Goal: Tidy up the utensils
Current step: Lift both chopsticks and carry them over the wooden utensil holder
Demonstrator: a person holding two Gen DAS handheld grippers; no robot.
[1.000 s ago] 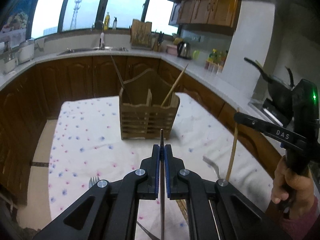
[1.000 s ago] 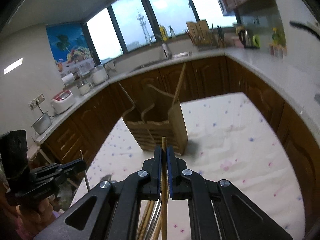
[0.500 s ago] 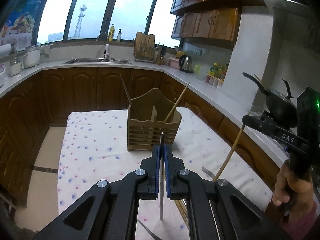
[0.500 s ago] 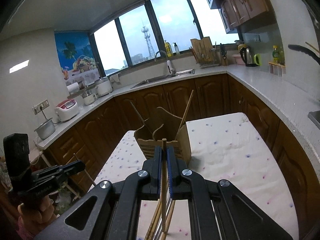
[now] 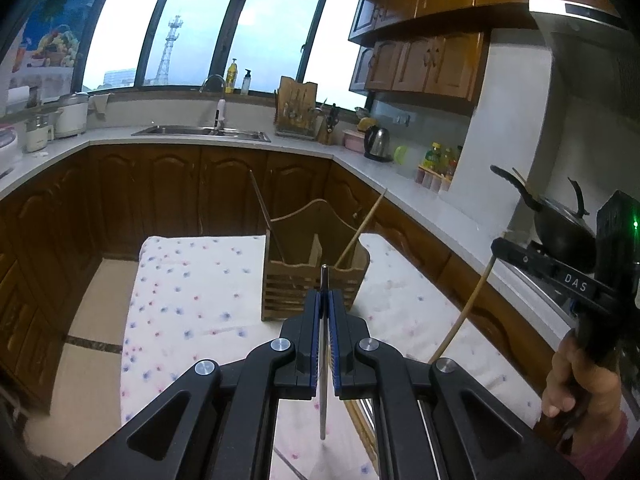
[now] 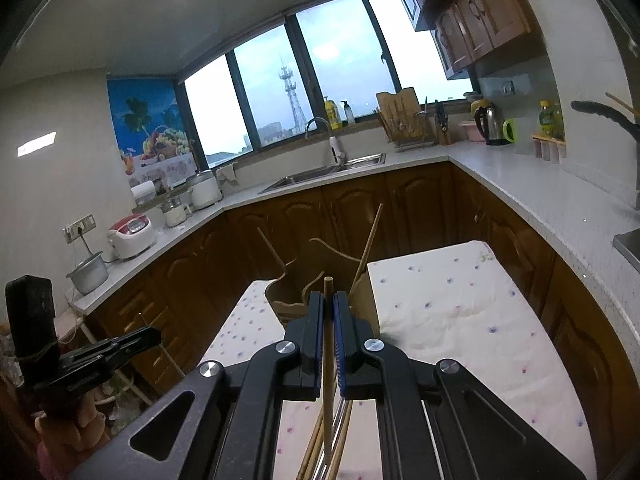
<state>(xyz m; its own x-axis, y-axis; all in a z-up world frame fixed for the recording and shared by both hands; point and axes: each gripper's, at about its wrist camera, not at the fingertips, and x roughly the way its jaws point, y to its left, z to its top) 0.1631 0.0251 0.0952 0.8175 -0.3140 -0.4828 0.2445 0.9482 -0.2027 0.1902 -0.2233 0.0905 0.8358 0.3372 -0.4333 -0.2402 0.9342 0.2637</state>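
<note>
A wooden utensil caddy (image 5: 304,276) stands on the floral tablecloth (image 5: 192,296), with two chopsticks leaning in it; it also shows in the right wrist view (image 6: 360,300). My left gripper (image 5: 325,300) is shut on a thin metal utensil handle (image 5: 323,380), held upright above the table, short of the caddy. My right gripper (image 6: 328,304) is shut on a wooden chopstick (image 6: 328,360), also raised; it shows at the right of the left wrist view (image 5: 504,248), the chopstick hanging down (image 5: 468,304). More chopsticks (image 6: 320,452) lie below the right gripper.
The table sits in a kitchen with brown cabinets (image 5: 168,192) and a counter around it. A black wok (image 5: 560,224) stands at the right. A sink (image 5: 200,131), kettle (image 5: 378,142) and rice cookers (image 6: 132,236) stand on the counter.
Both grippers have risen and tilted up with their utensils; the table and caddy sit lower and farther in both views. The fork on the cloth has dropped out of view.
</note>
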